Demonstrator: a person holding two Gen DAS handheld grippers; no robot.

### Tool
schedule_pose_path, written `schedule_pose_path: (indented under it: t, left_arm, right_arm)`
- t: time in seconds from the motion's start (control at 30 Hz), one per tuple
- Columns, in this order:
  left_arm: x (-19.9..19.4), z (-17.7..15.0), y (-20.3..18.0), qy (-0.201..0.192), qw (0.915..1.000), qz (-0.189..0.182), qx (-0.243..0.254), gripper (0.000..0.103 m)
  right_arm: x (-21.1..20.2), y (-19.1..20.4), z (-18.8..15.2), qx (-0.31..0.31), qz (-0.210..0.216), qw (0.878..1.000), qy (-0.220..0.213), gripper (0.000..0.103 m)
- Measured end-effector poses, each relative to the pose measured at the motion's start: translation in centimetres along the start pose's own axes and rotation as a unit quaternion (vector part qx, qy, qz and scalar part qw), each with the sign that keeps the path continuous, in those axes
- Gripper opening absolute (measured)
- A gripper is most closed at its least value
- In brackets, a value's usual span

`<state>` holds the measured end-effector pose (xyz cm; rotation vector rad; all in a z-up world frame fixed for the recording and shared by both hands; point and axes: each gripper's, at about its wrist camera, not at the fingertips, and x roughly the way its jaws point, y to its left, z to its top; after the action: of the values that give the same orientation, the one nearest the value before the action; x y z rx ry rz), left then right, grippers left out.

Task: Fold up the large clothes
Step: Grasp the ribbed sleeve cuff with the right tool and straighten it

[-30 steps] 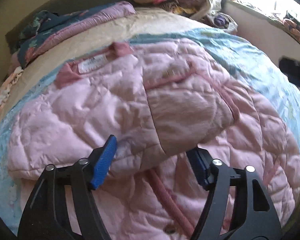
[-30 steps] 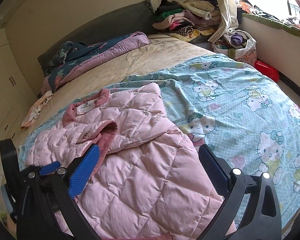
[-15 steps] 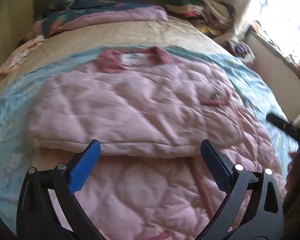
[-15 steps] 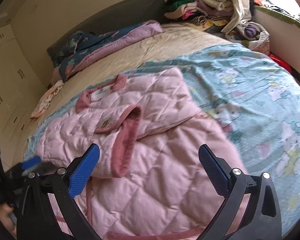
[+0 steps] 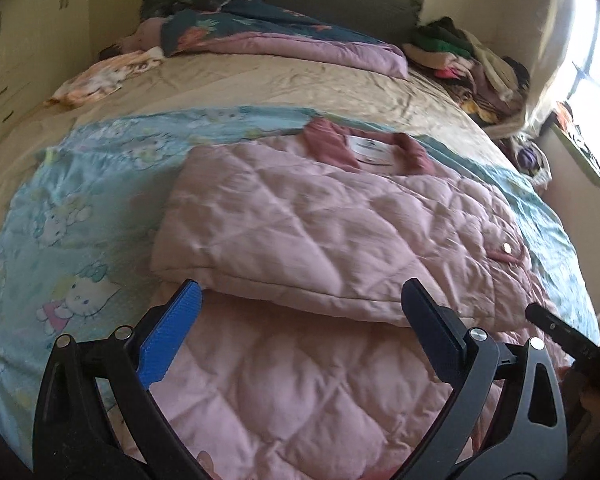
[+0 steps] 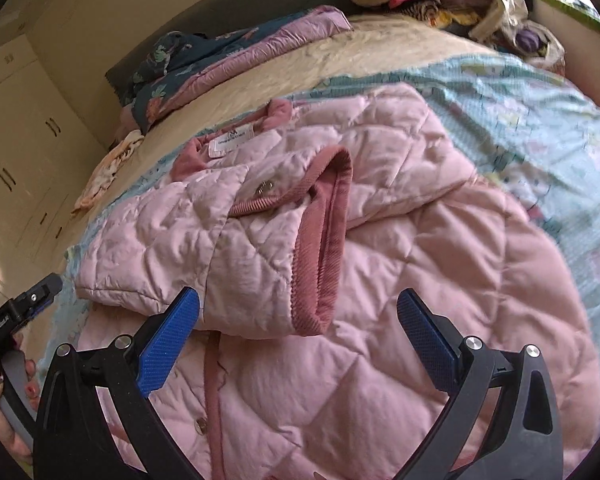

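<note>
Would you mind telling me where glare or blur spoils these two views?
Left wrist view: the window is blown out white at the right edge and the pink quilted jacket looks slightly soft. Right wrist view: the blue cartoon sheet smears at right; the jacket's ribbed cuff stays sharp.

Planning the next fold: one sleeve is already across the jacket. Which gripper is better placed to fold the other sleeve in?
Right, probably. The right gripper hangs open on that side of the pink jacket, where a quilted flap still spreads out. The left gripper faces the folded sleeve.

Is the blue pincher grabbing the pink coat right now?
No, the right gripper stands wide open above the pink coat, pinching nothing.
</note>
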<state>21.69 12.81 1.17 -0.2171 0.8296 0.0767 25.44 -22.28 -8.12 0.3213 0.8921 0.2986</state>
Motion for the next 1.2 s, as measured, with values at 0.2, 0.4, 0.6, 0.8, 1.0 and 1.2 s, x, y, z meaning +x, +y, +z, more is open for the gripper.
schedule_pose_path:
  t: [0.2, 0.4, 0.6, 0.8, 1.0, 1.2]
  left_arm:
    - [-0.1, -0.2, 2.2, -0.006, 0.9997, 0.009, -0.020, 0.093]
    - [-0.4, -0.2, 3.0, -0.017, 0.9996, 0.013, -0.020, 0.093]
    - [-0.1, -0.2, 3.3, -0.020, 0.9994, 0.013, -0.026, 0.093]
    - [0.4, 0.1, 3.6, -0.017, 0.9992, 0.019, -0.032, 0.093]
    - [0.7, 0.5, 4.1, -0.015, 0.9988, 0.018, -0.044, 0.093]
    - [0.7, 1.4, 3.9, -0.018, 0.9984, 0.009, -0.052, 0.093]
  right_arm:
    - [2.2, -1.5, 0.0, 0.080, 0.050, 0.995, 0.012, 0.087]
    - [2.9, -1.1, 0.0, 0.074, 0.085, 0.994, 0.005, 0.029]
    - [-0.4, 2.3, 1.2, -0.026, 0.095, 0.994, -0.058, 0.019]
    - [-4.0, 5.8, 5.2, -0.125, 0.083, 0.983, -0.104, 0.018]
    - [-6.0, 7.8, 8.3, -0.195, 0.072, 0.968, -0.141, 0.018]
    - [-5.3, 7.3, 9.9, -0.215, 0.048, 0.965, -0.141, 0.018]
